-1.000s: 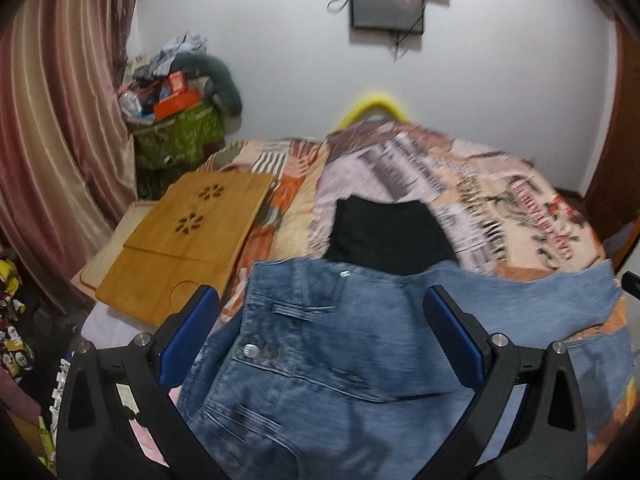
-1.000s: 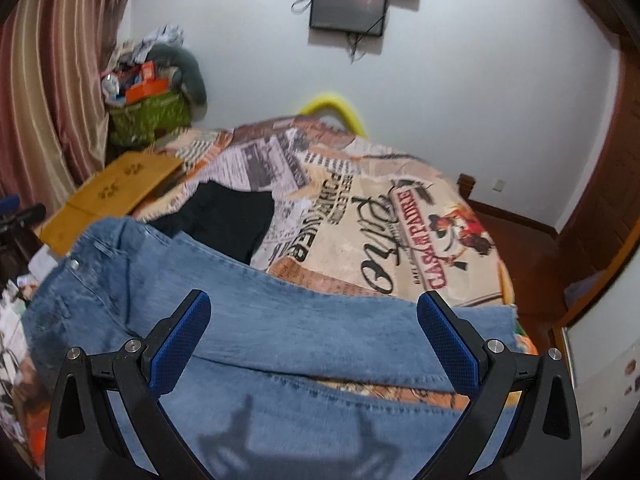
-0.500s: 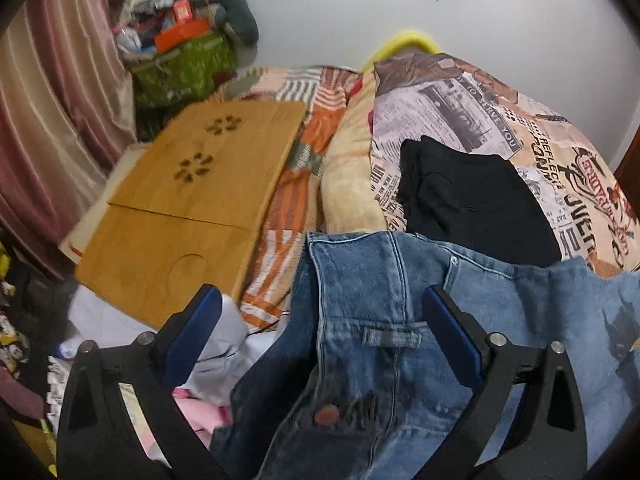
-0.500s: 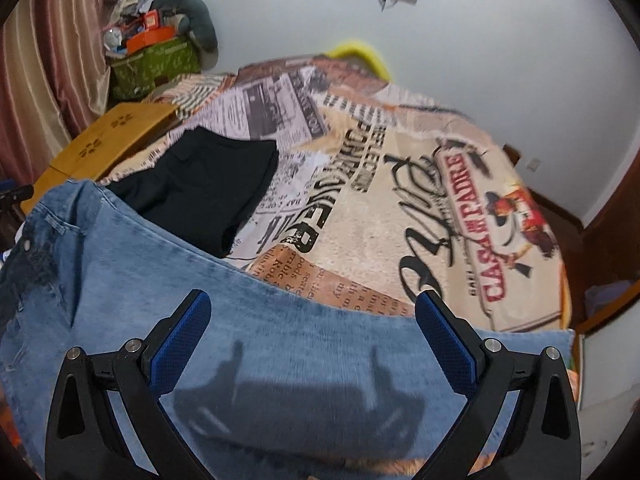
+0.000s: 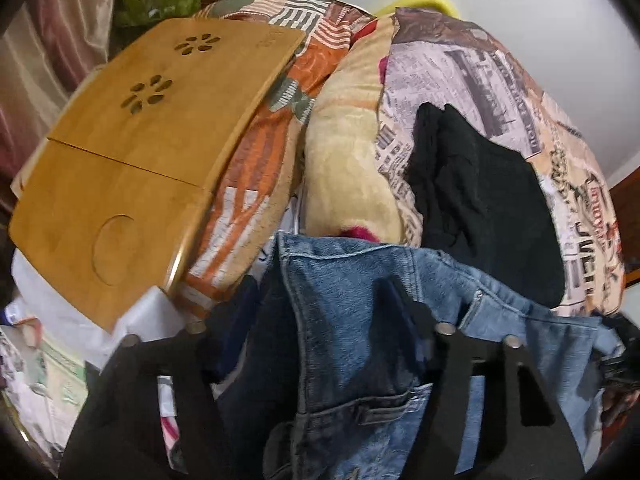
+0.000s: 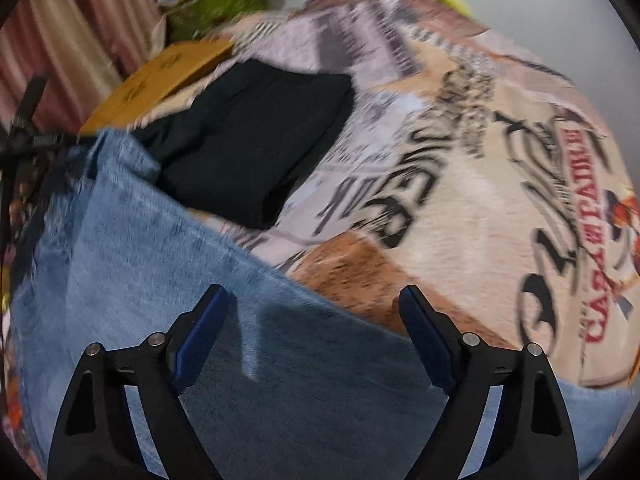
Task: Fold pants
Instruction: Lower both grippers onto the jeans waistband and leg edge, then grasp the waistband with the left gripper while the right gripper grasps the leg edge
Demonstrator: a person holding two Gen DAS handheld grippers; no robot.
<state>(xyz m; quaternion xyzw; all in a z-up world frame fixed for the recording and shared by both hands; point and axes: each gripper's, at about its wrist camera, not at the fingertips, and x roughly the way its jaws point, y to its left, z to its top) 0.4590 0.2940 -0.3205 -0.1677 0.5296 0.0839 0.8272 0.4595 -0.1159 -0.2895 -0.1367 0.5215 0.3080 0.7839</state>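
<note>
Jeans point(image 5: 352, 320) lie along the near edge of the bed, waistband toward our left. We have the left gripper point(image 5: 320, 320) down over the waistband with denim between its spread fingers; whether it is pinching the cloth we cannot tell. We hold the right gripper point(image 6: 316, 320) released, jaws wide, just above a pant leg point(image 6: 160, 280). Beyond sit a black garment point(image 6: 256, 136) on the printed blanket point(image 6: 480, 200), a wooden lap tray point(image 5: 140, 140), and a white wall point(image 5: 560, 20).
</note>
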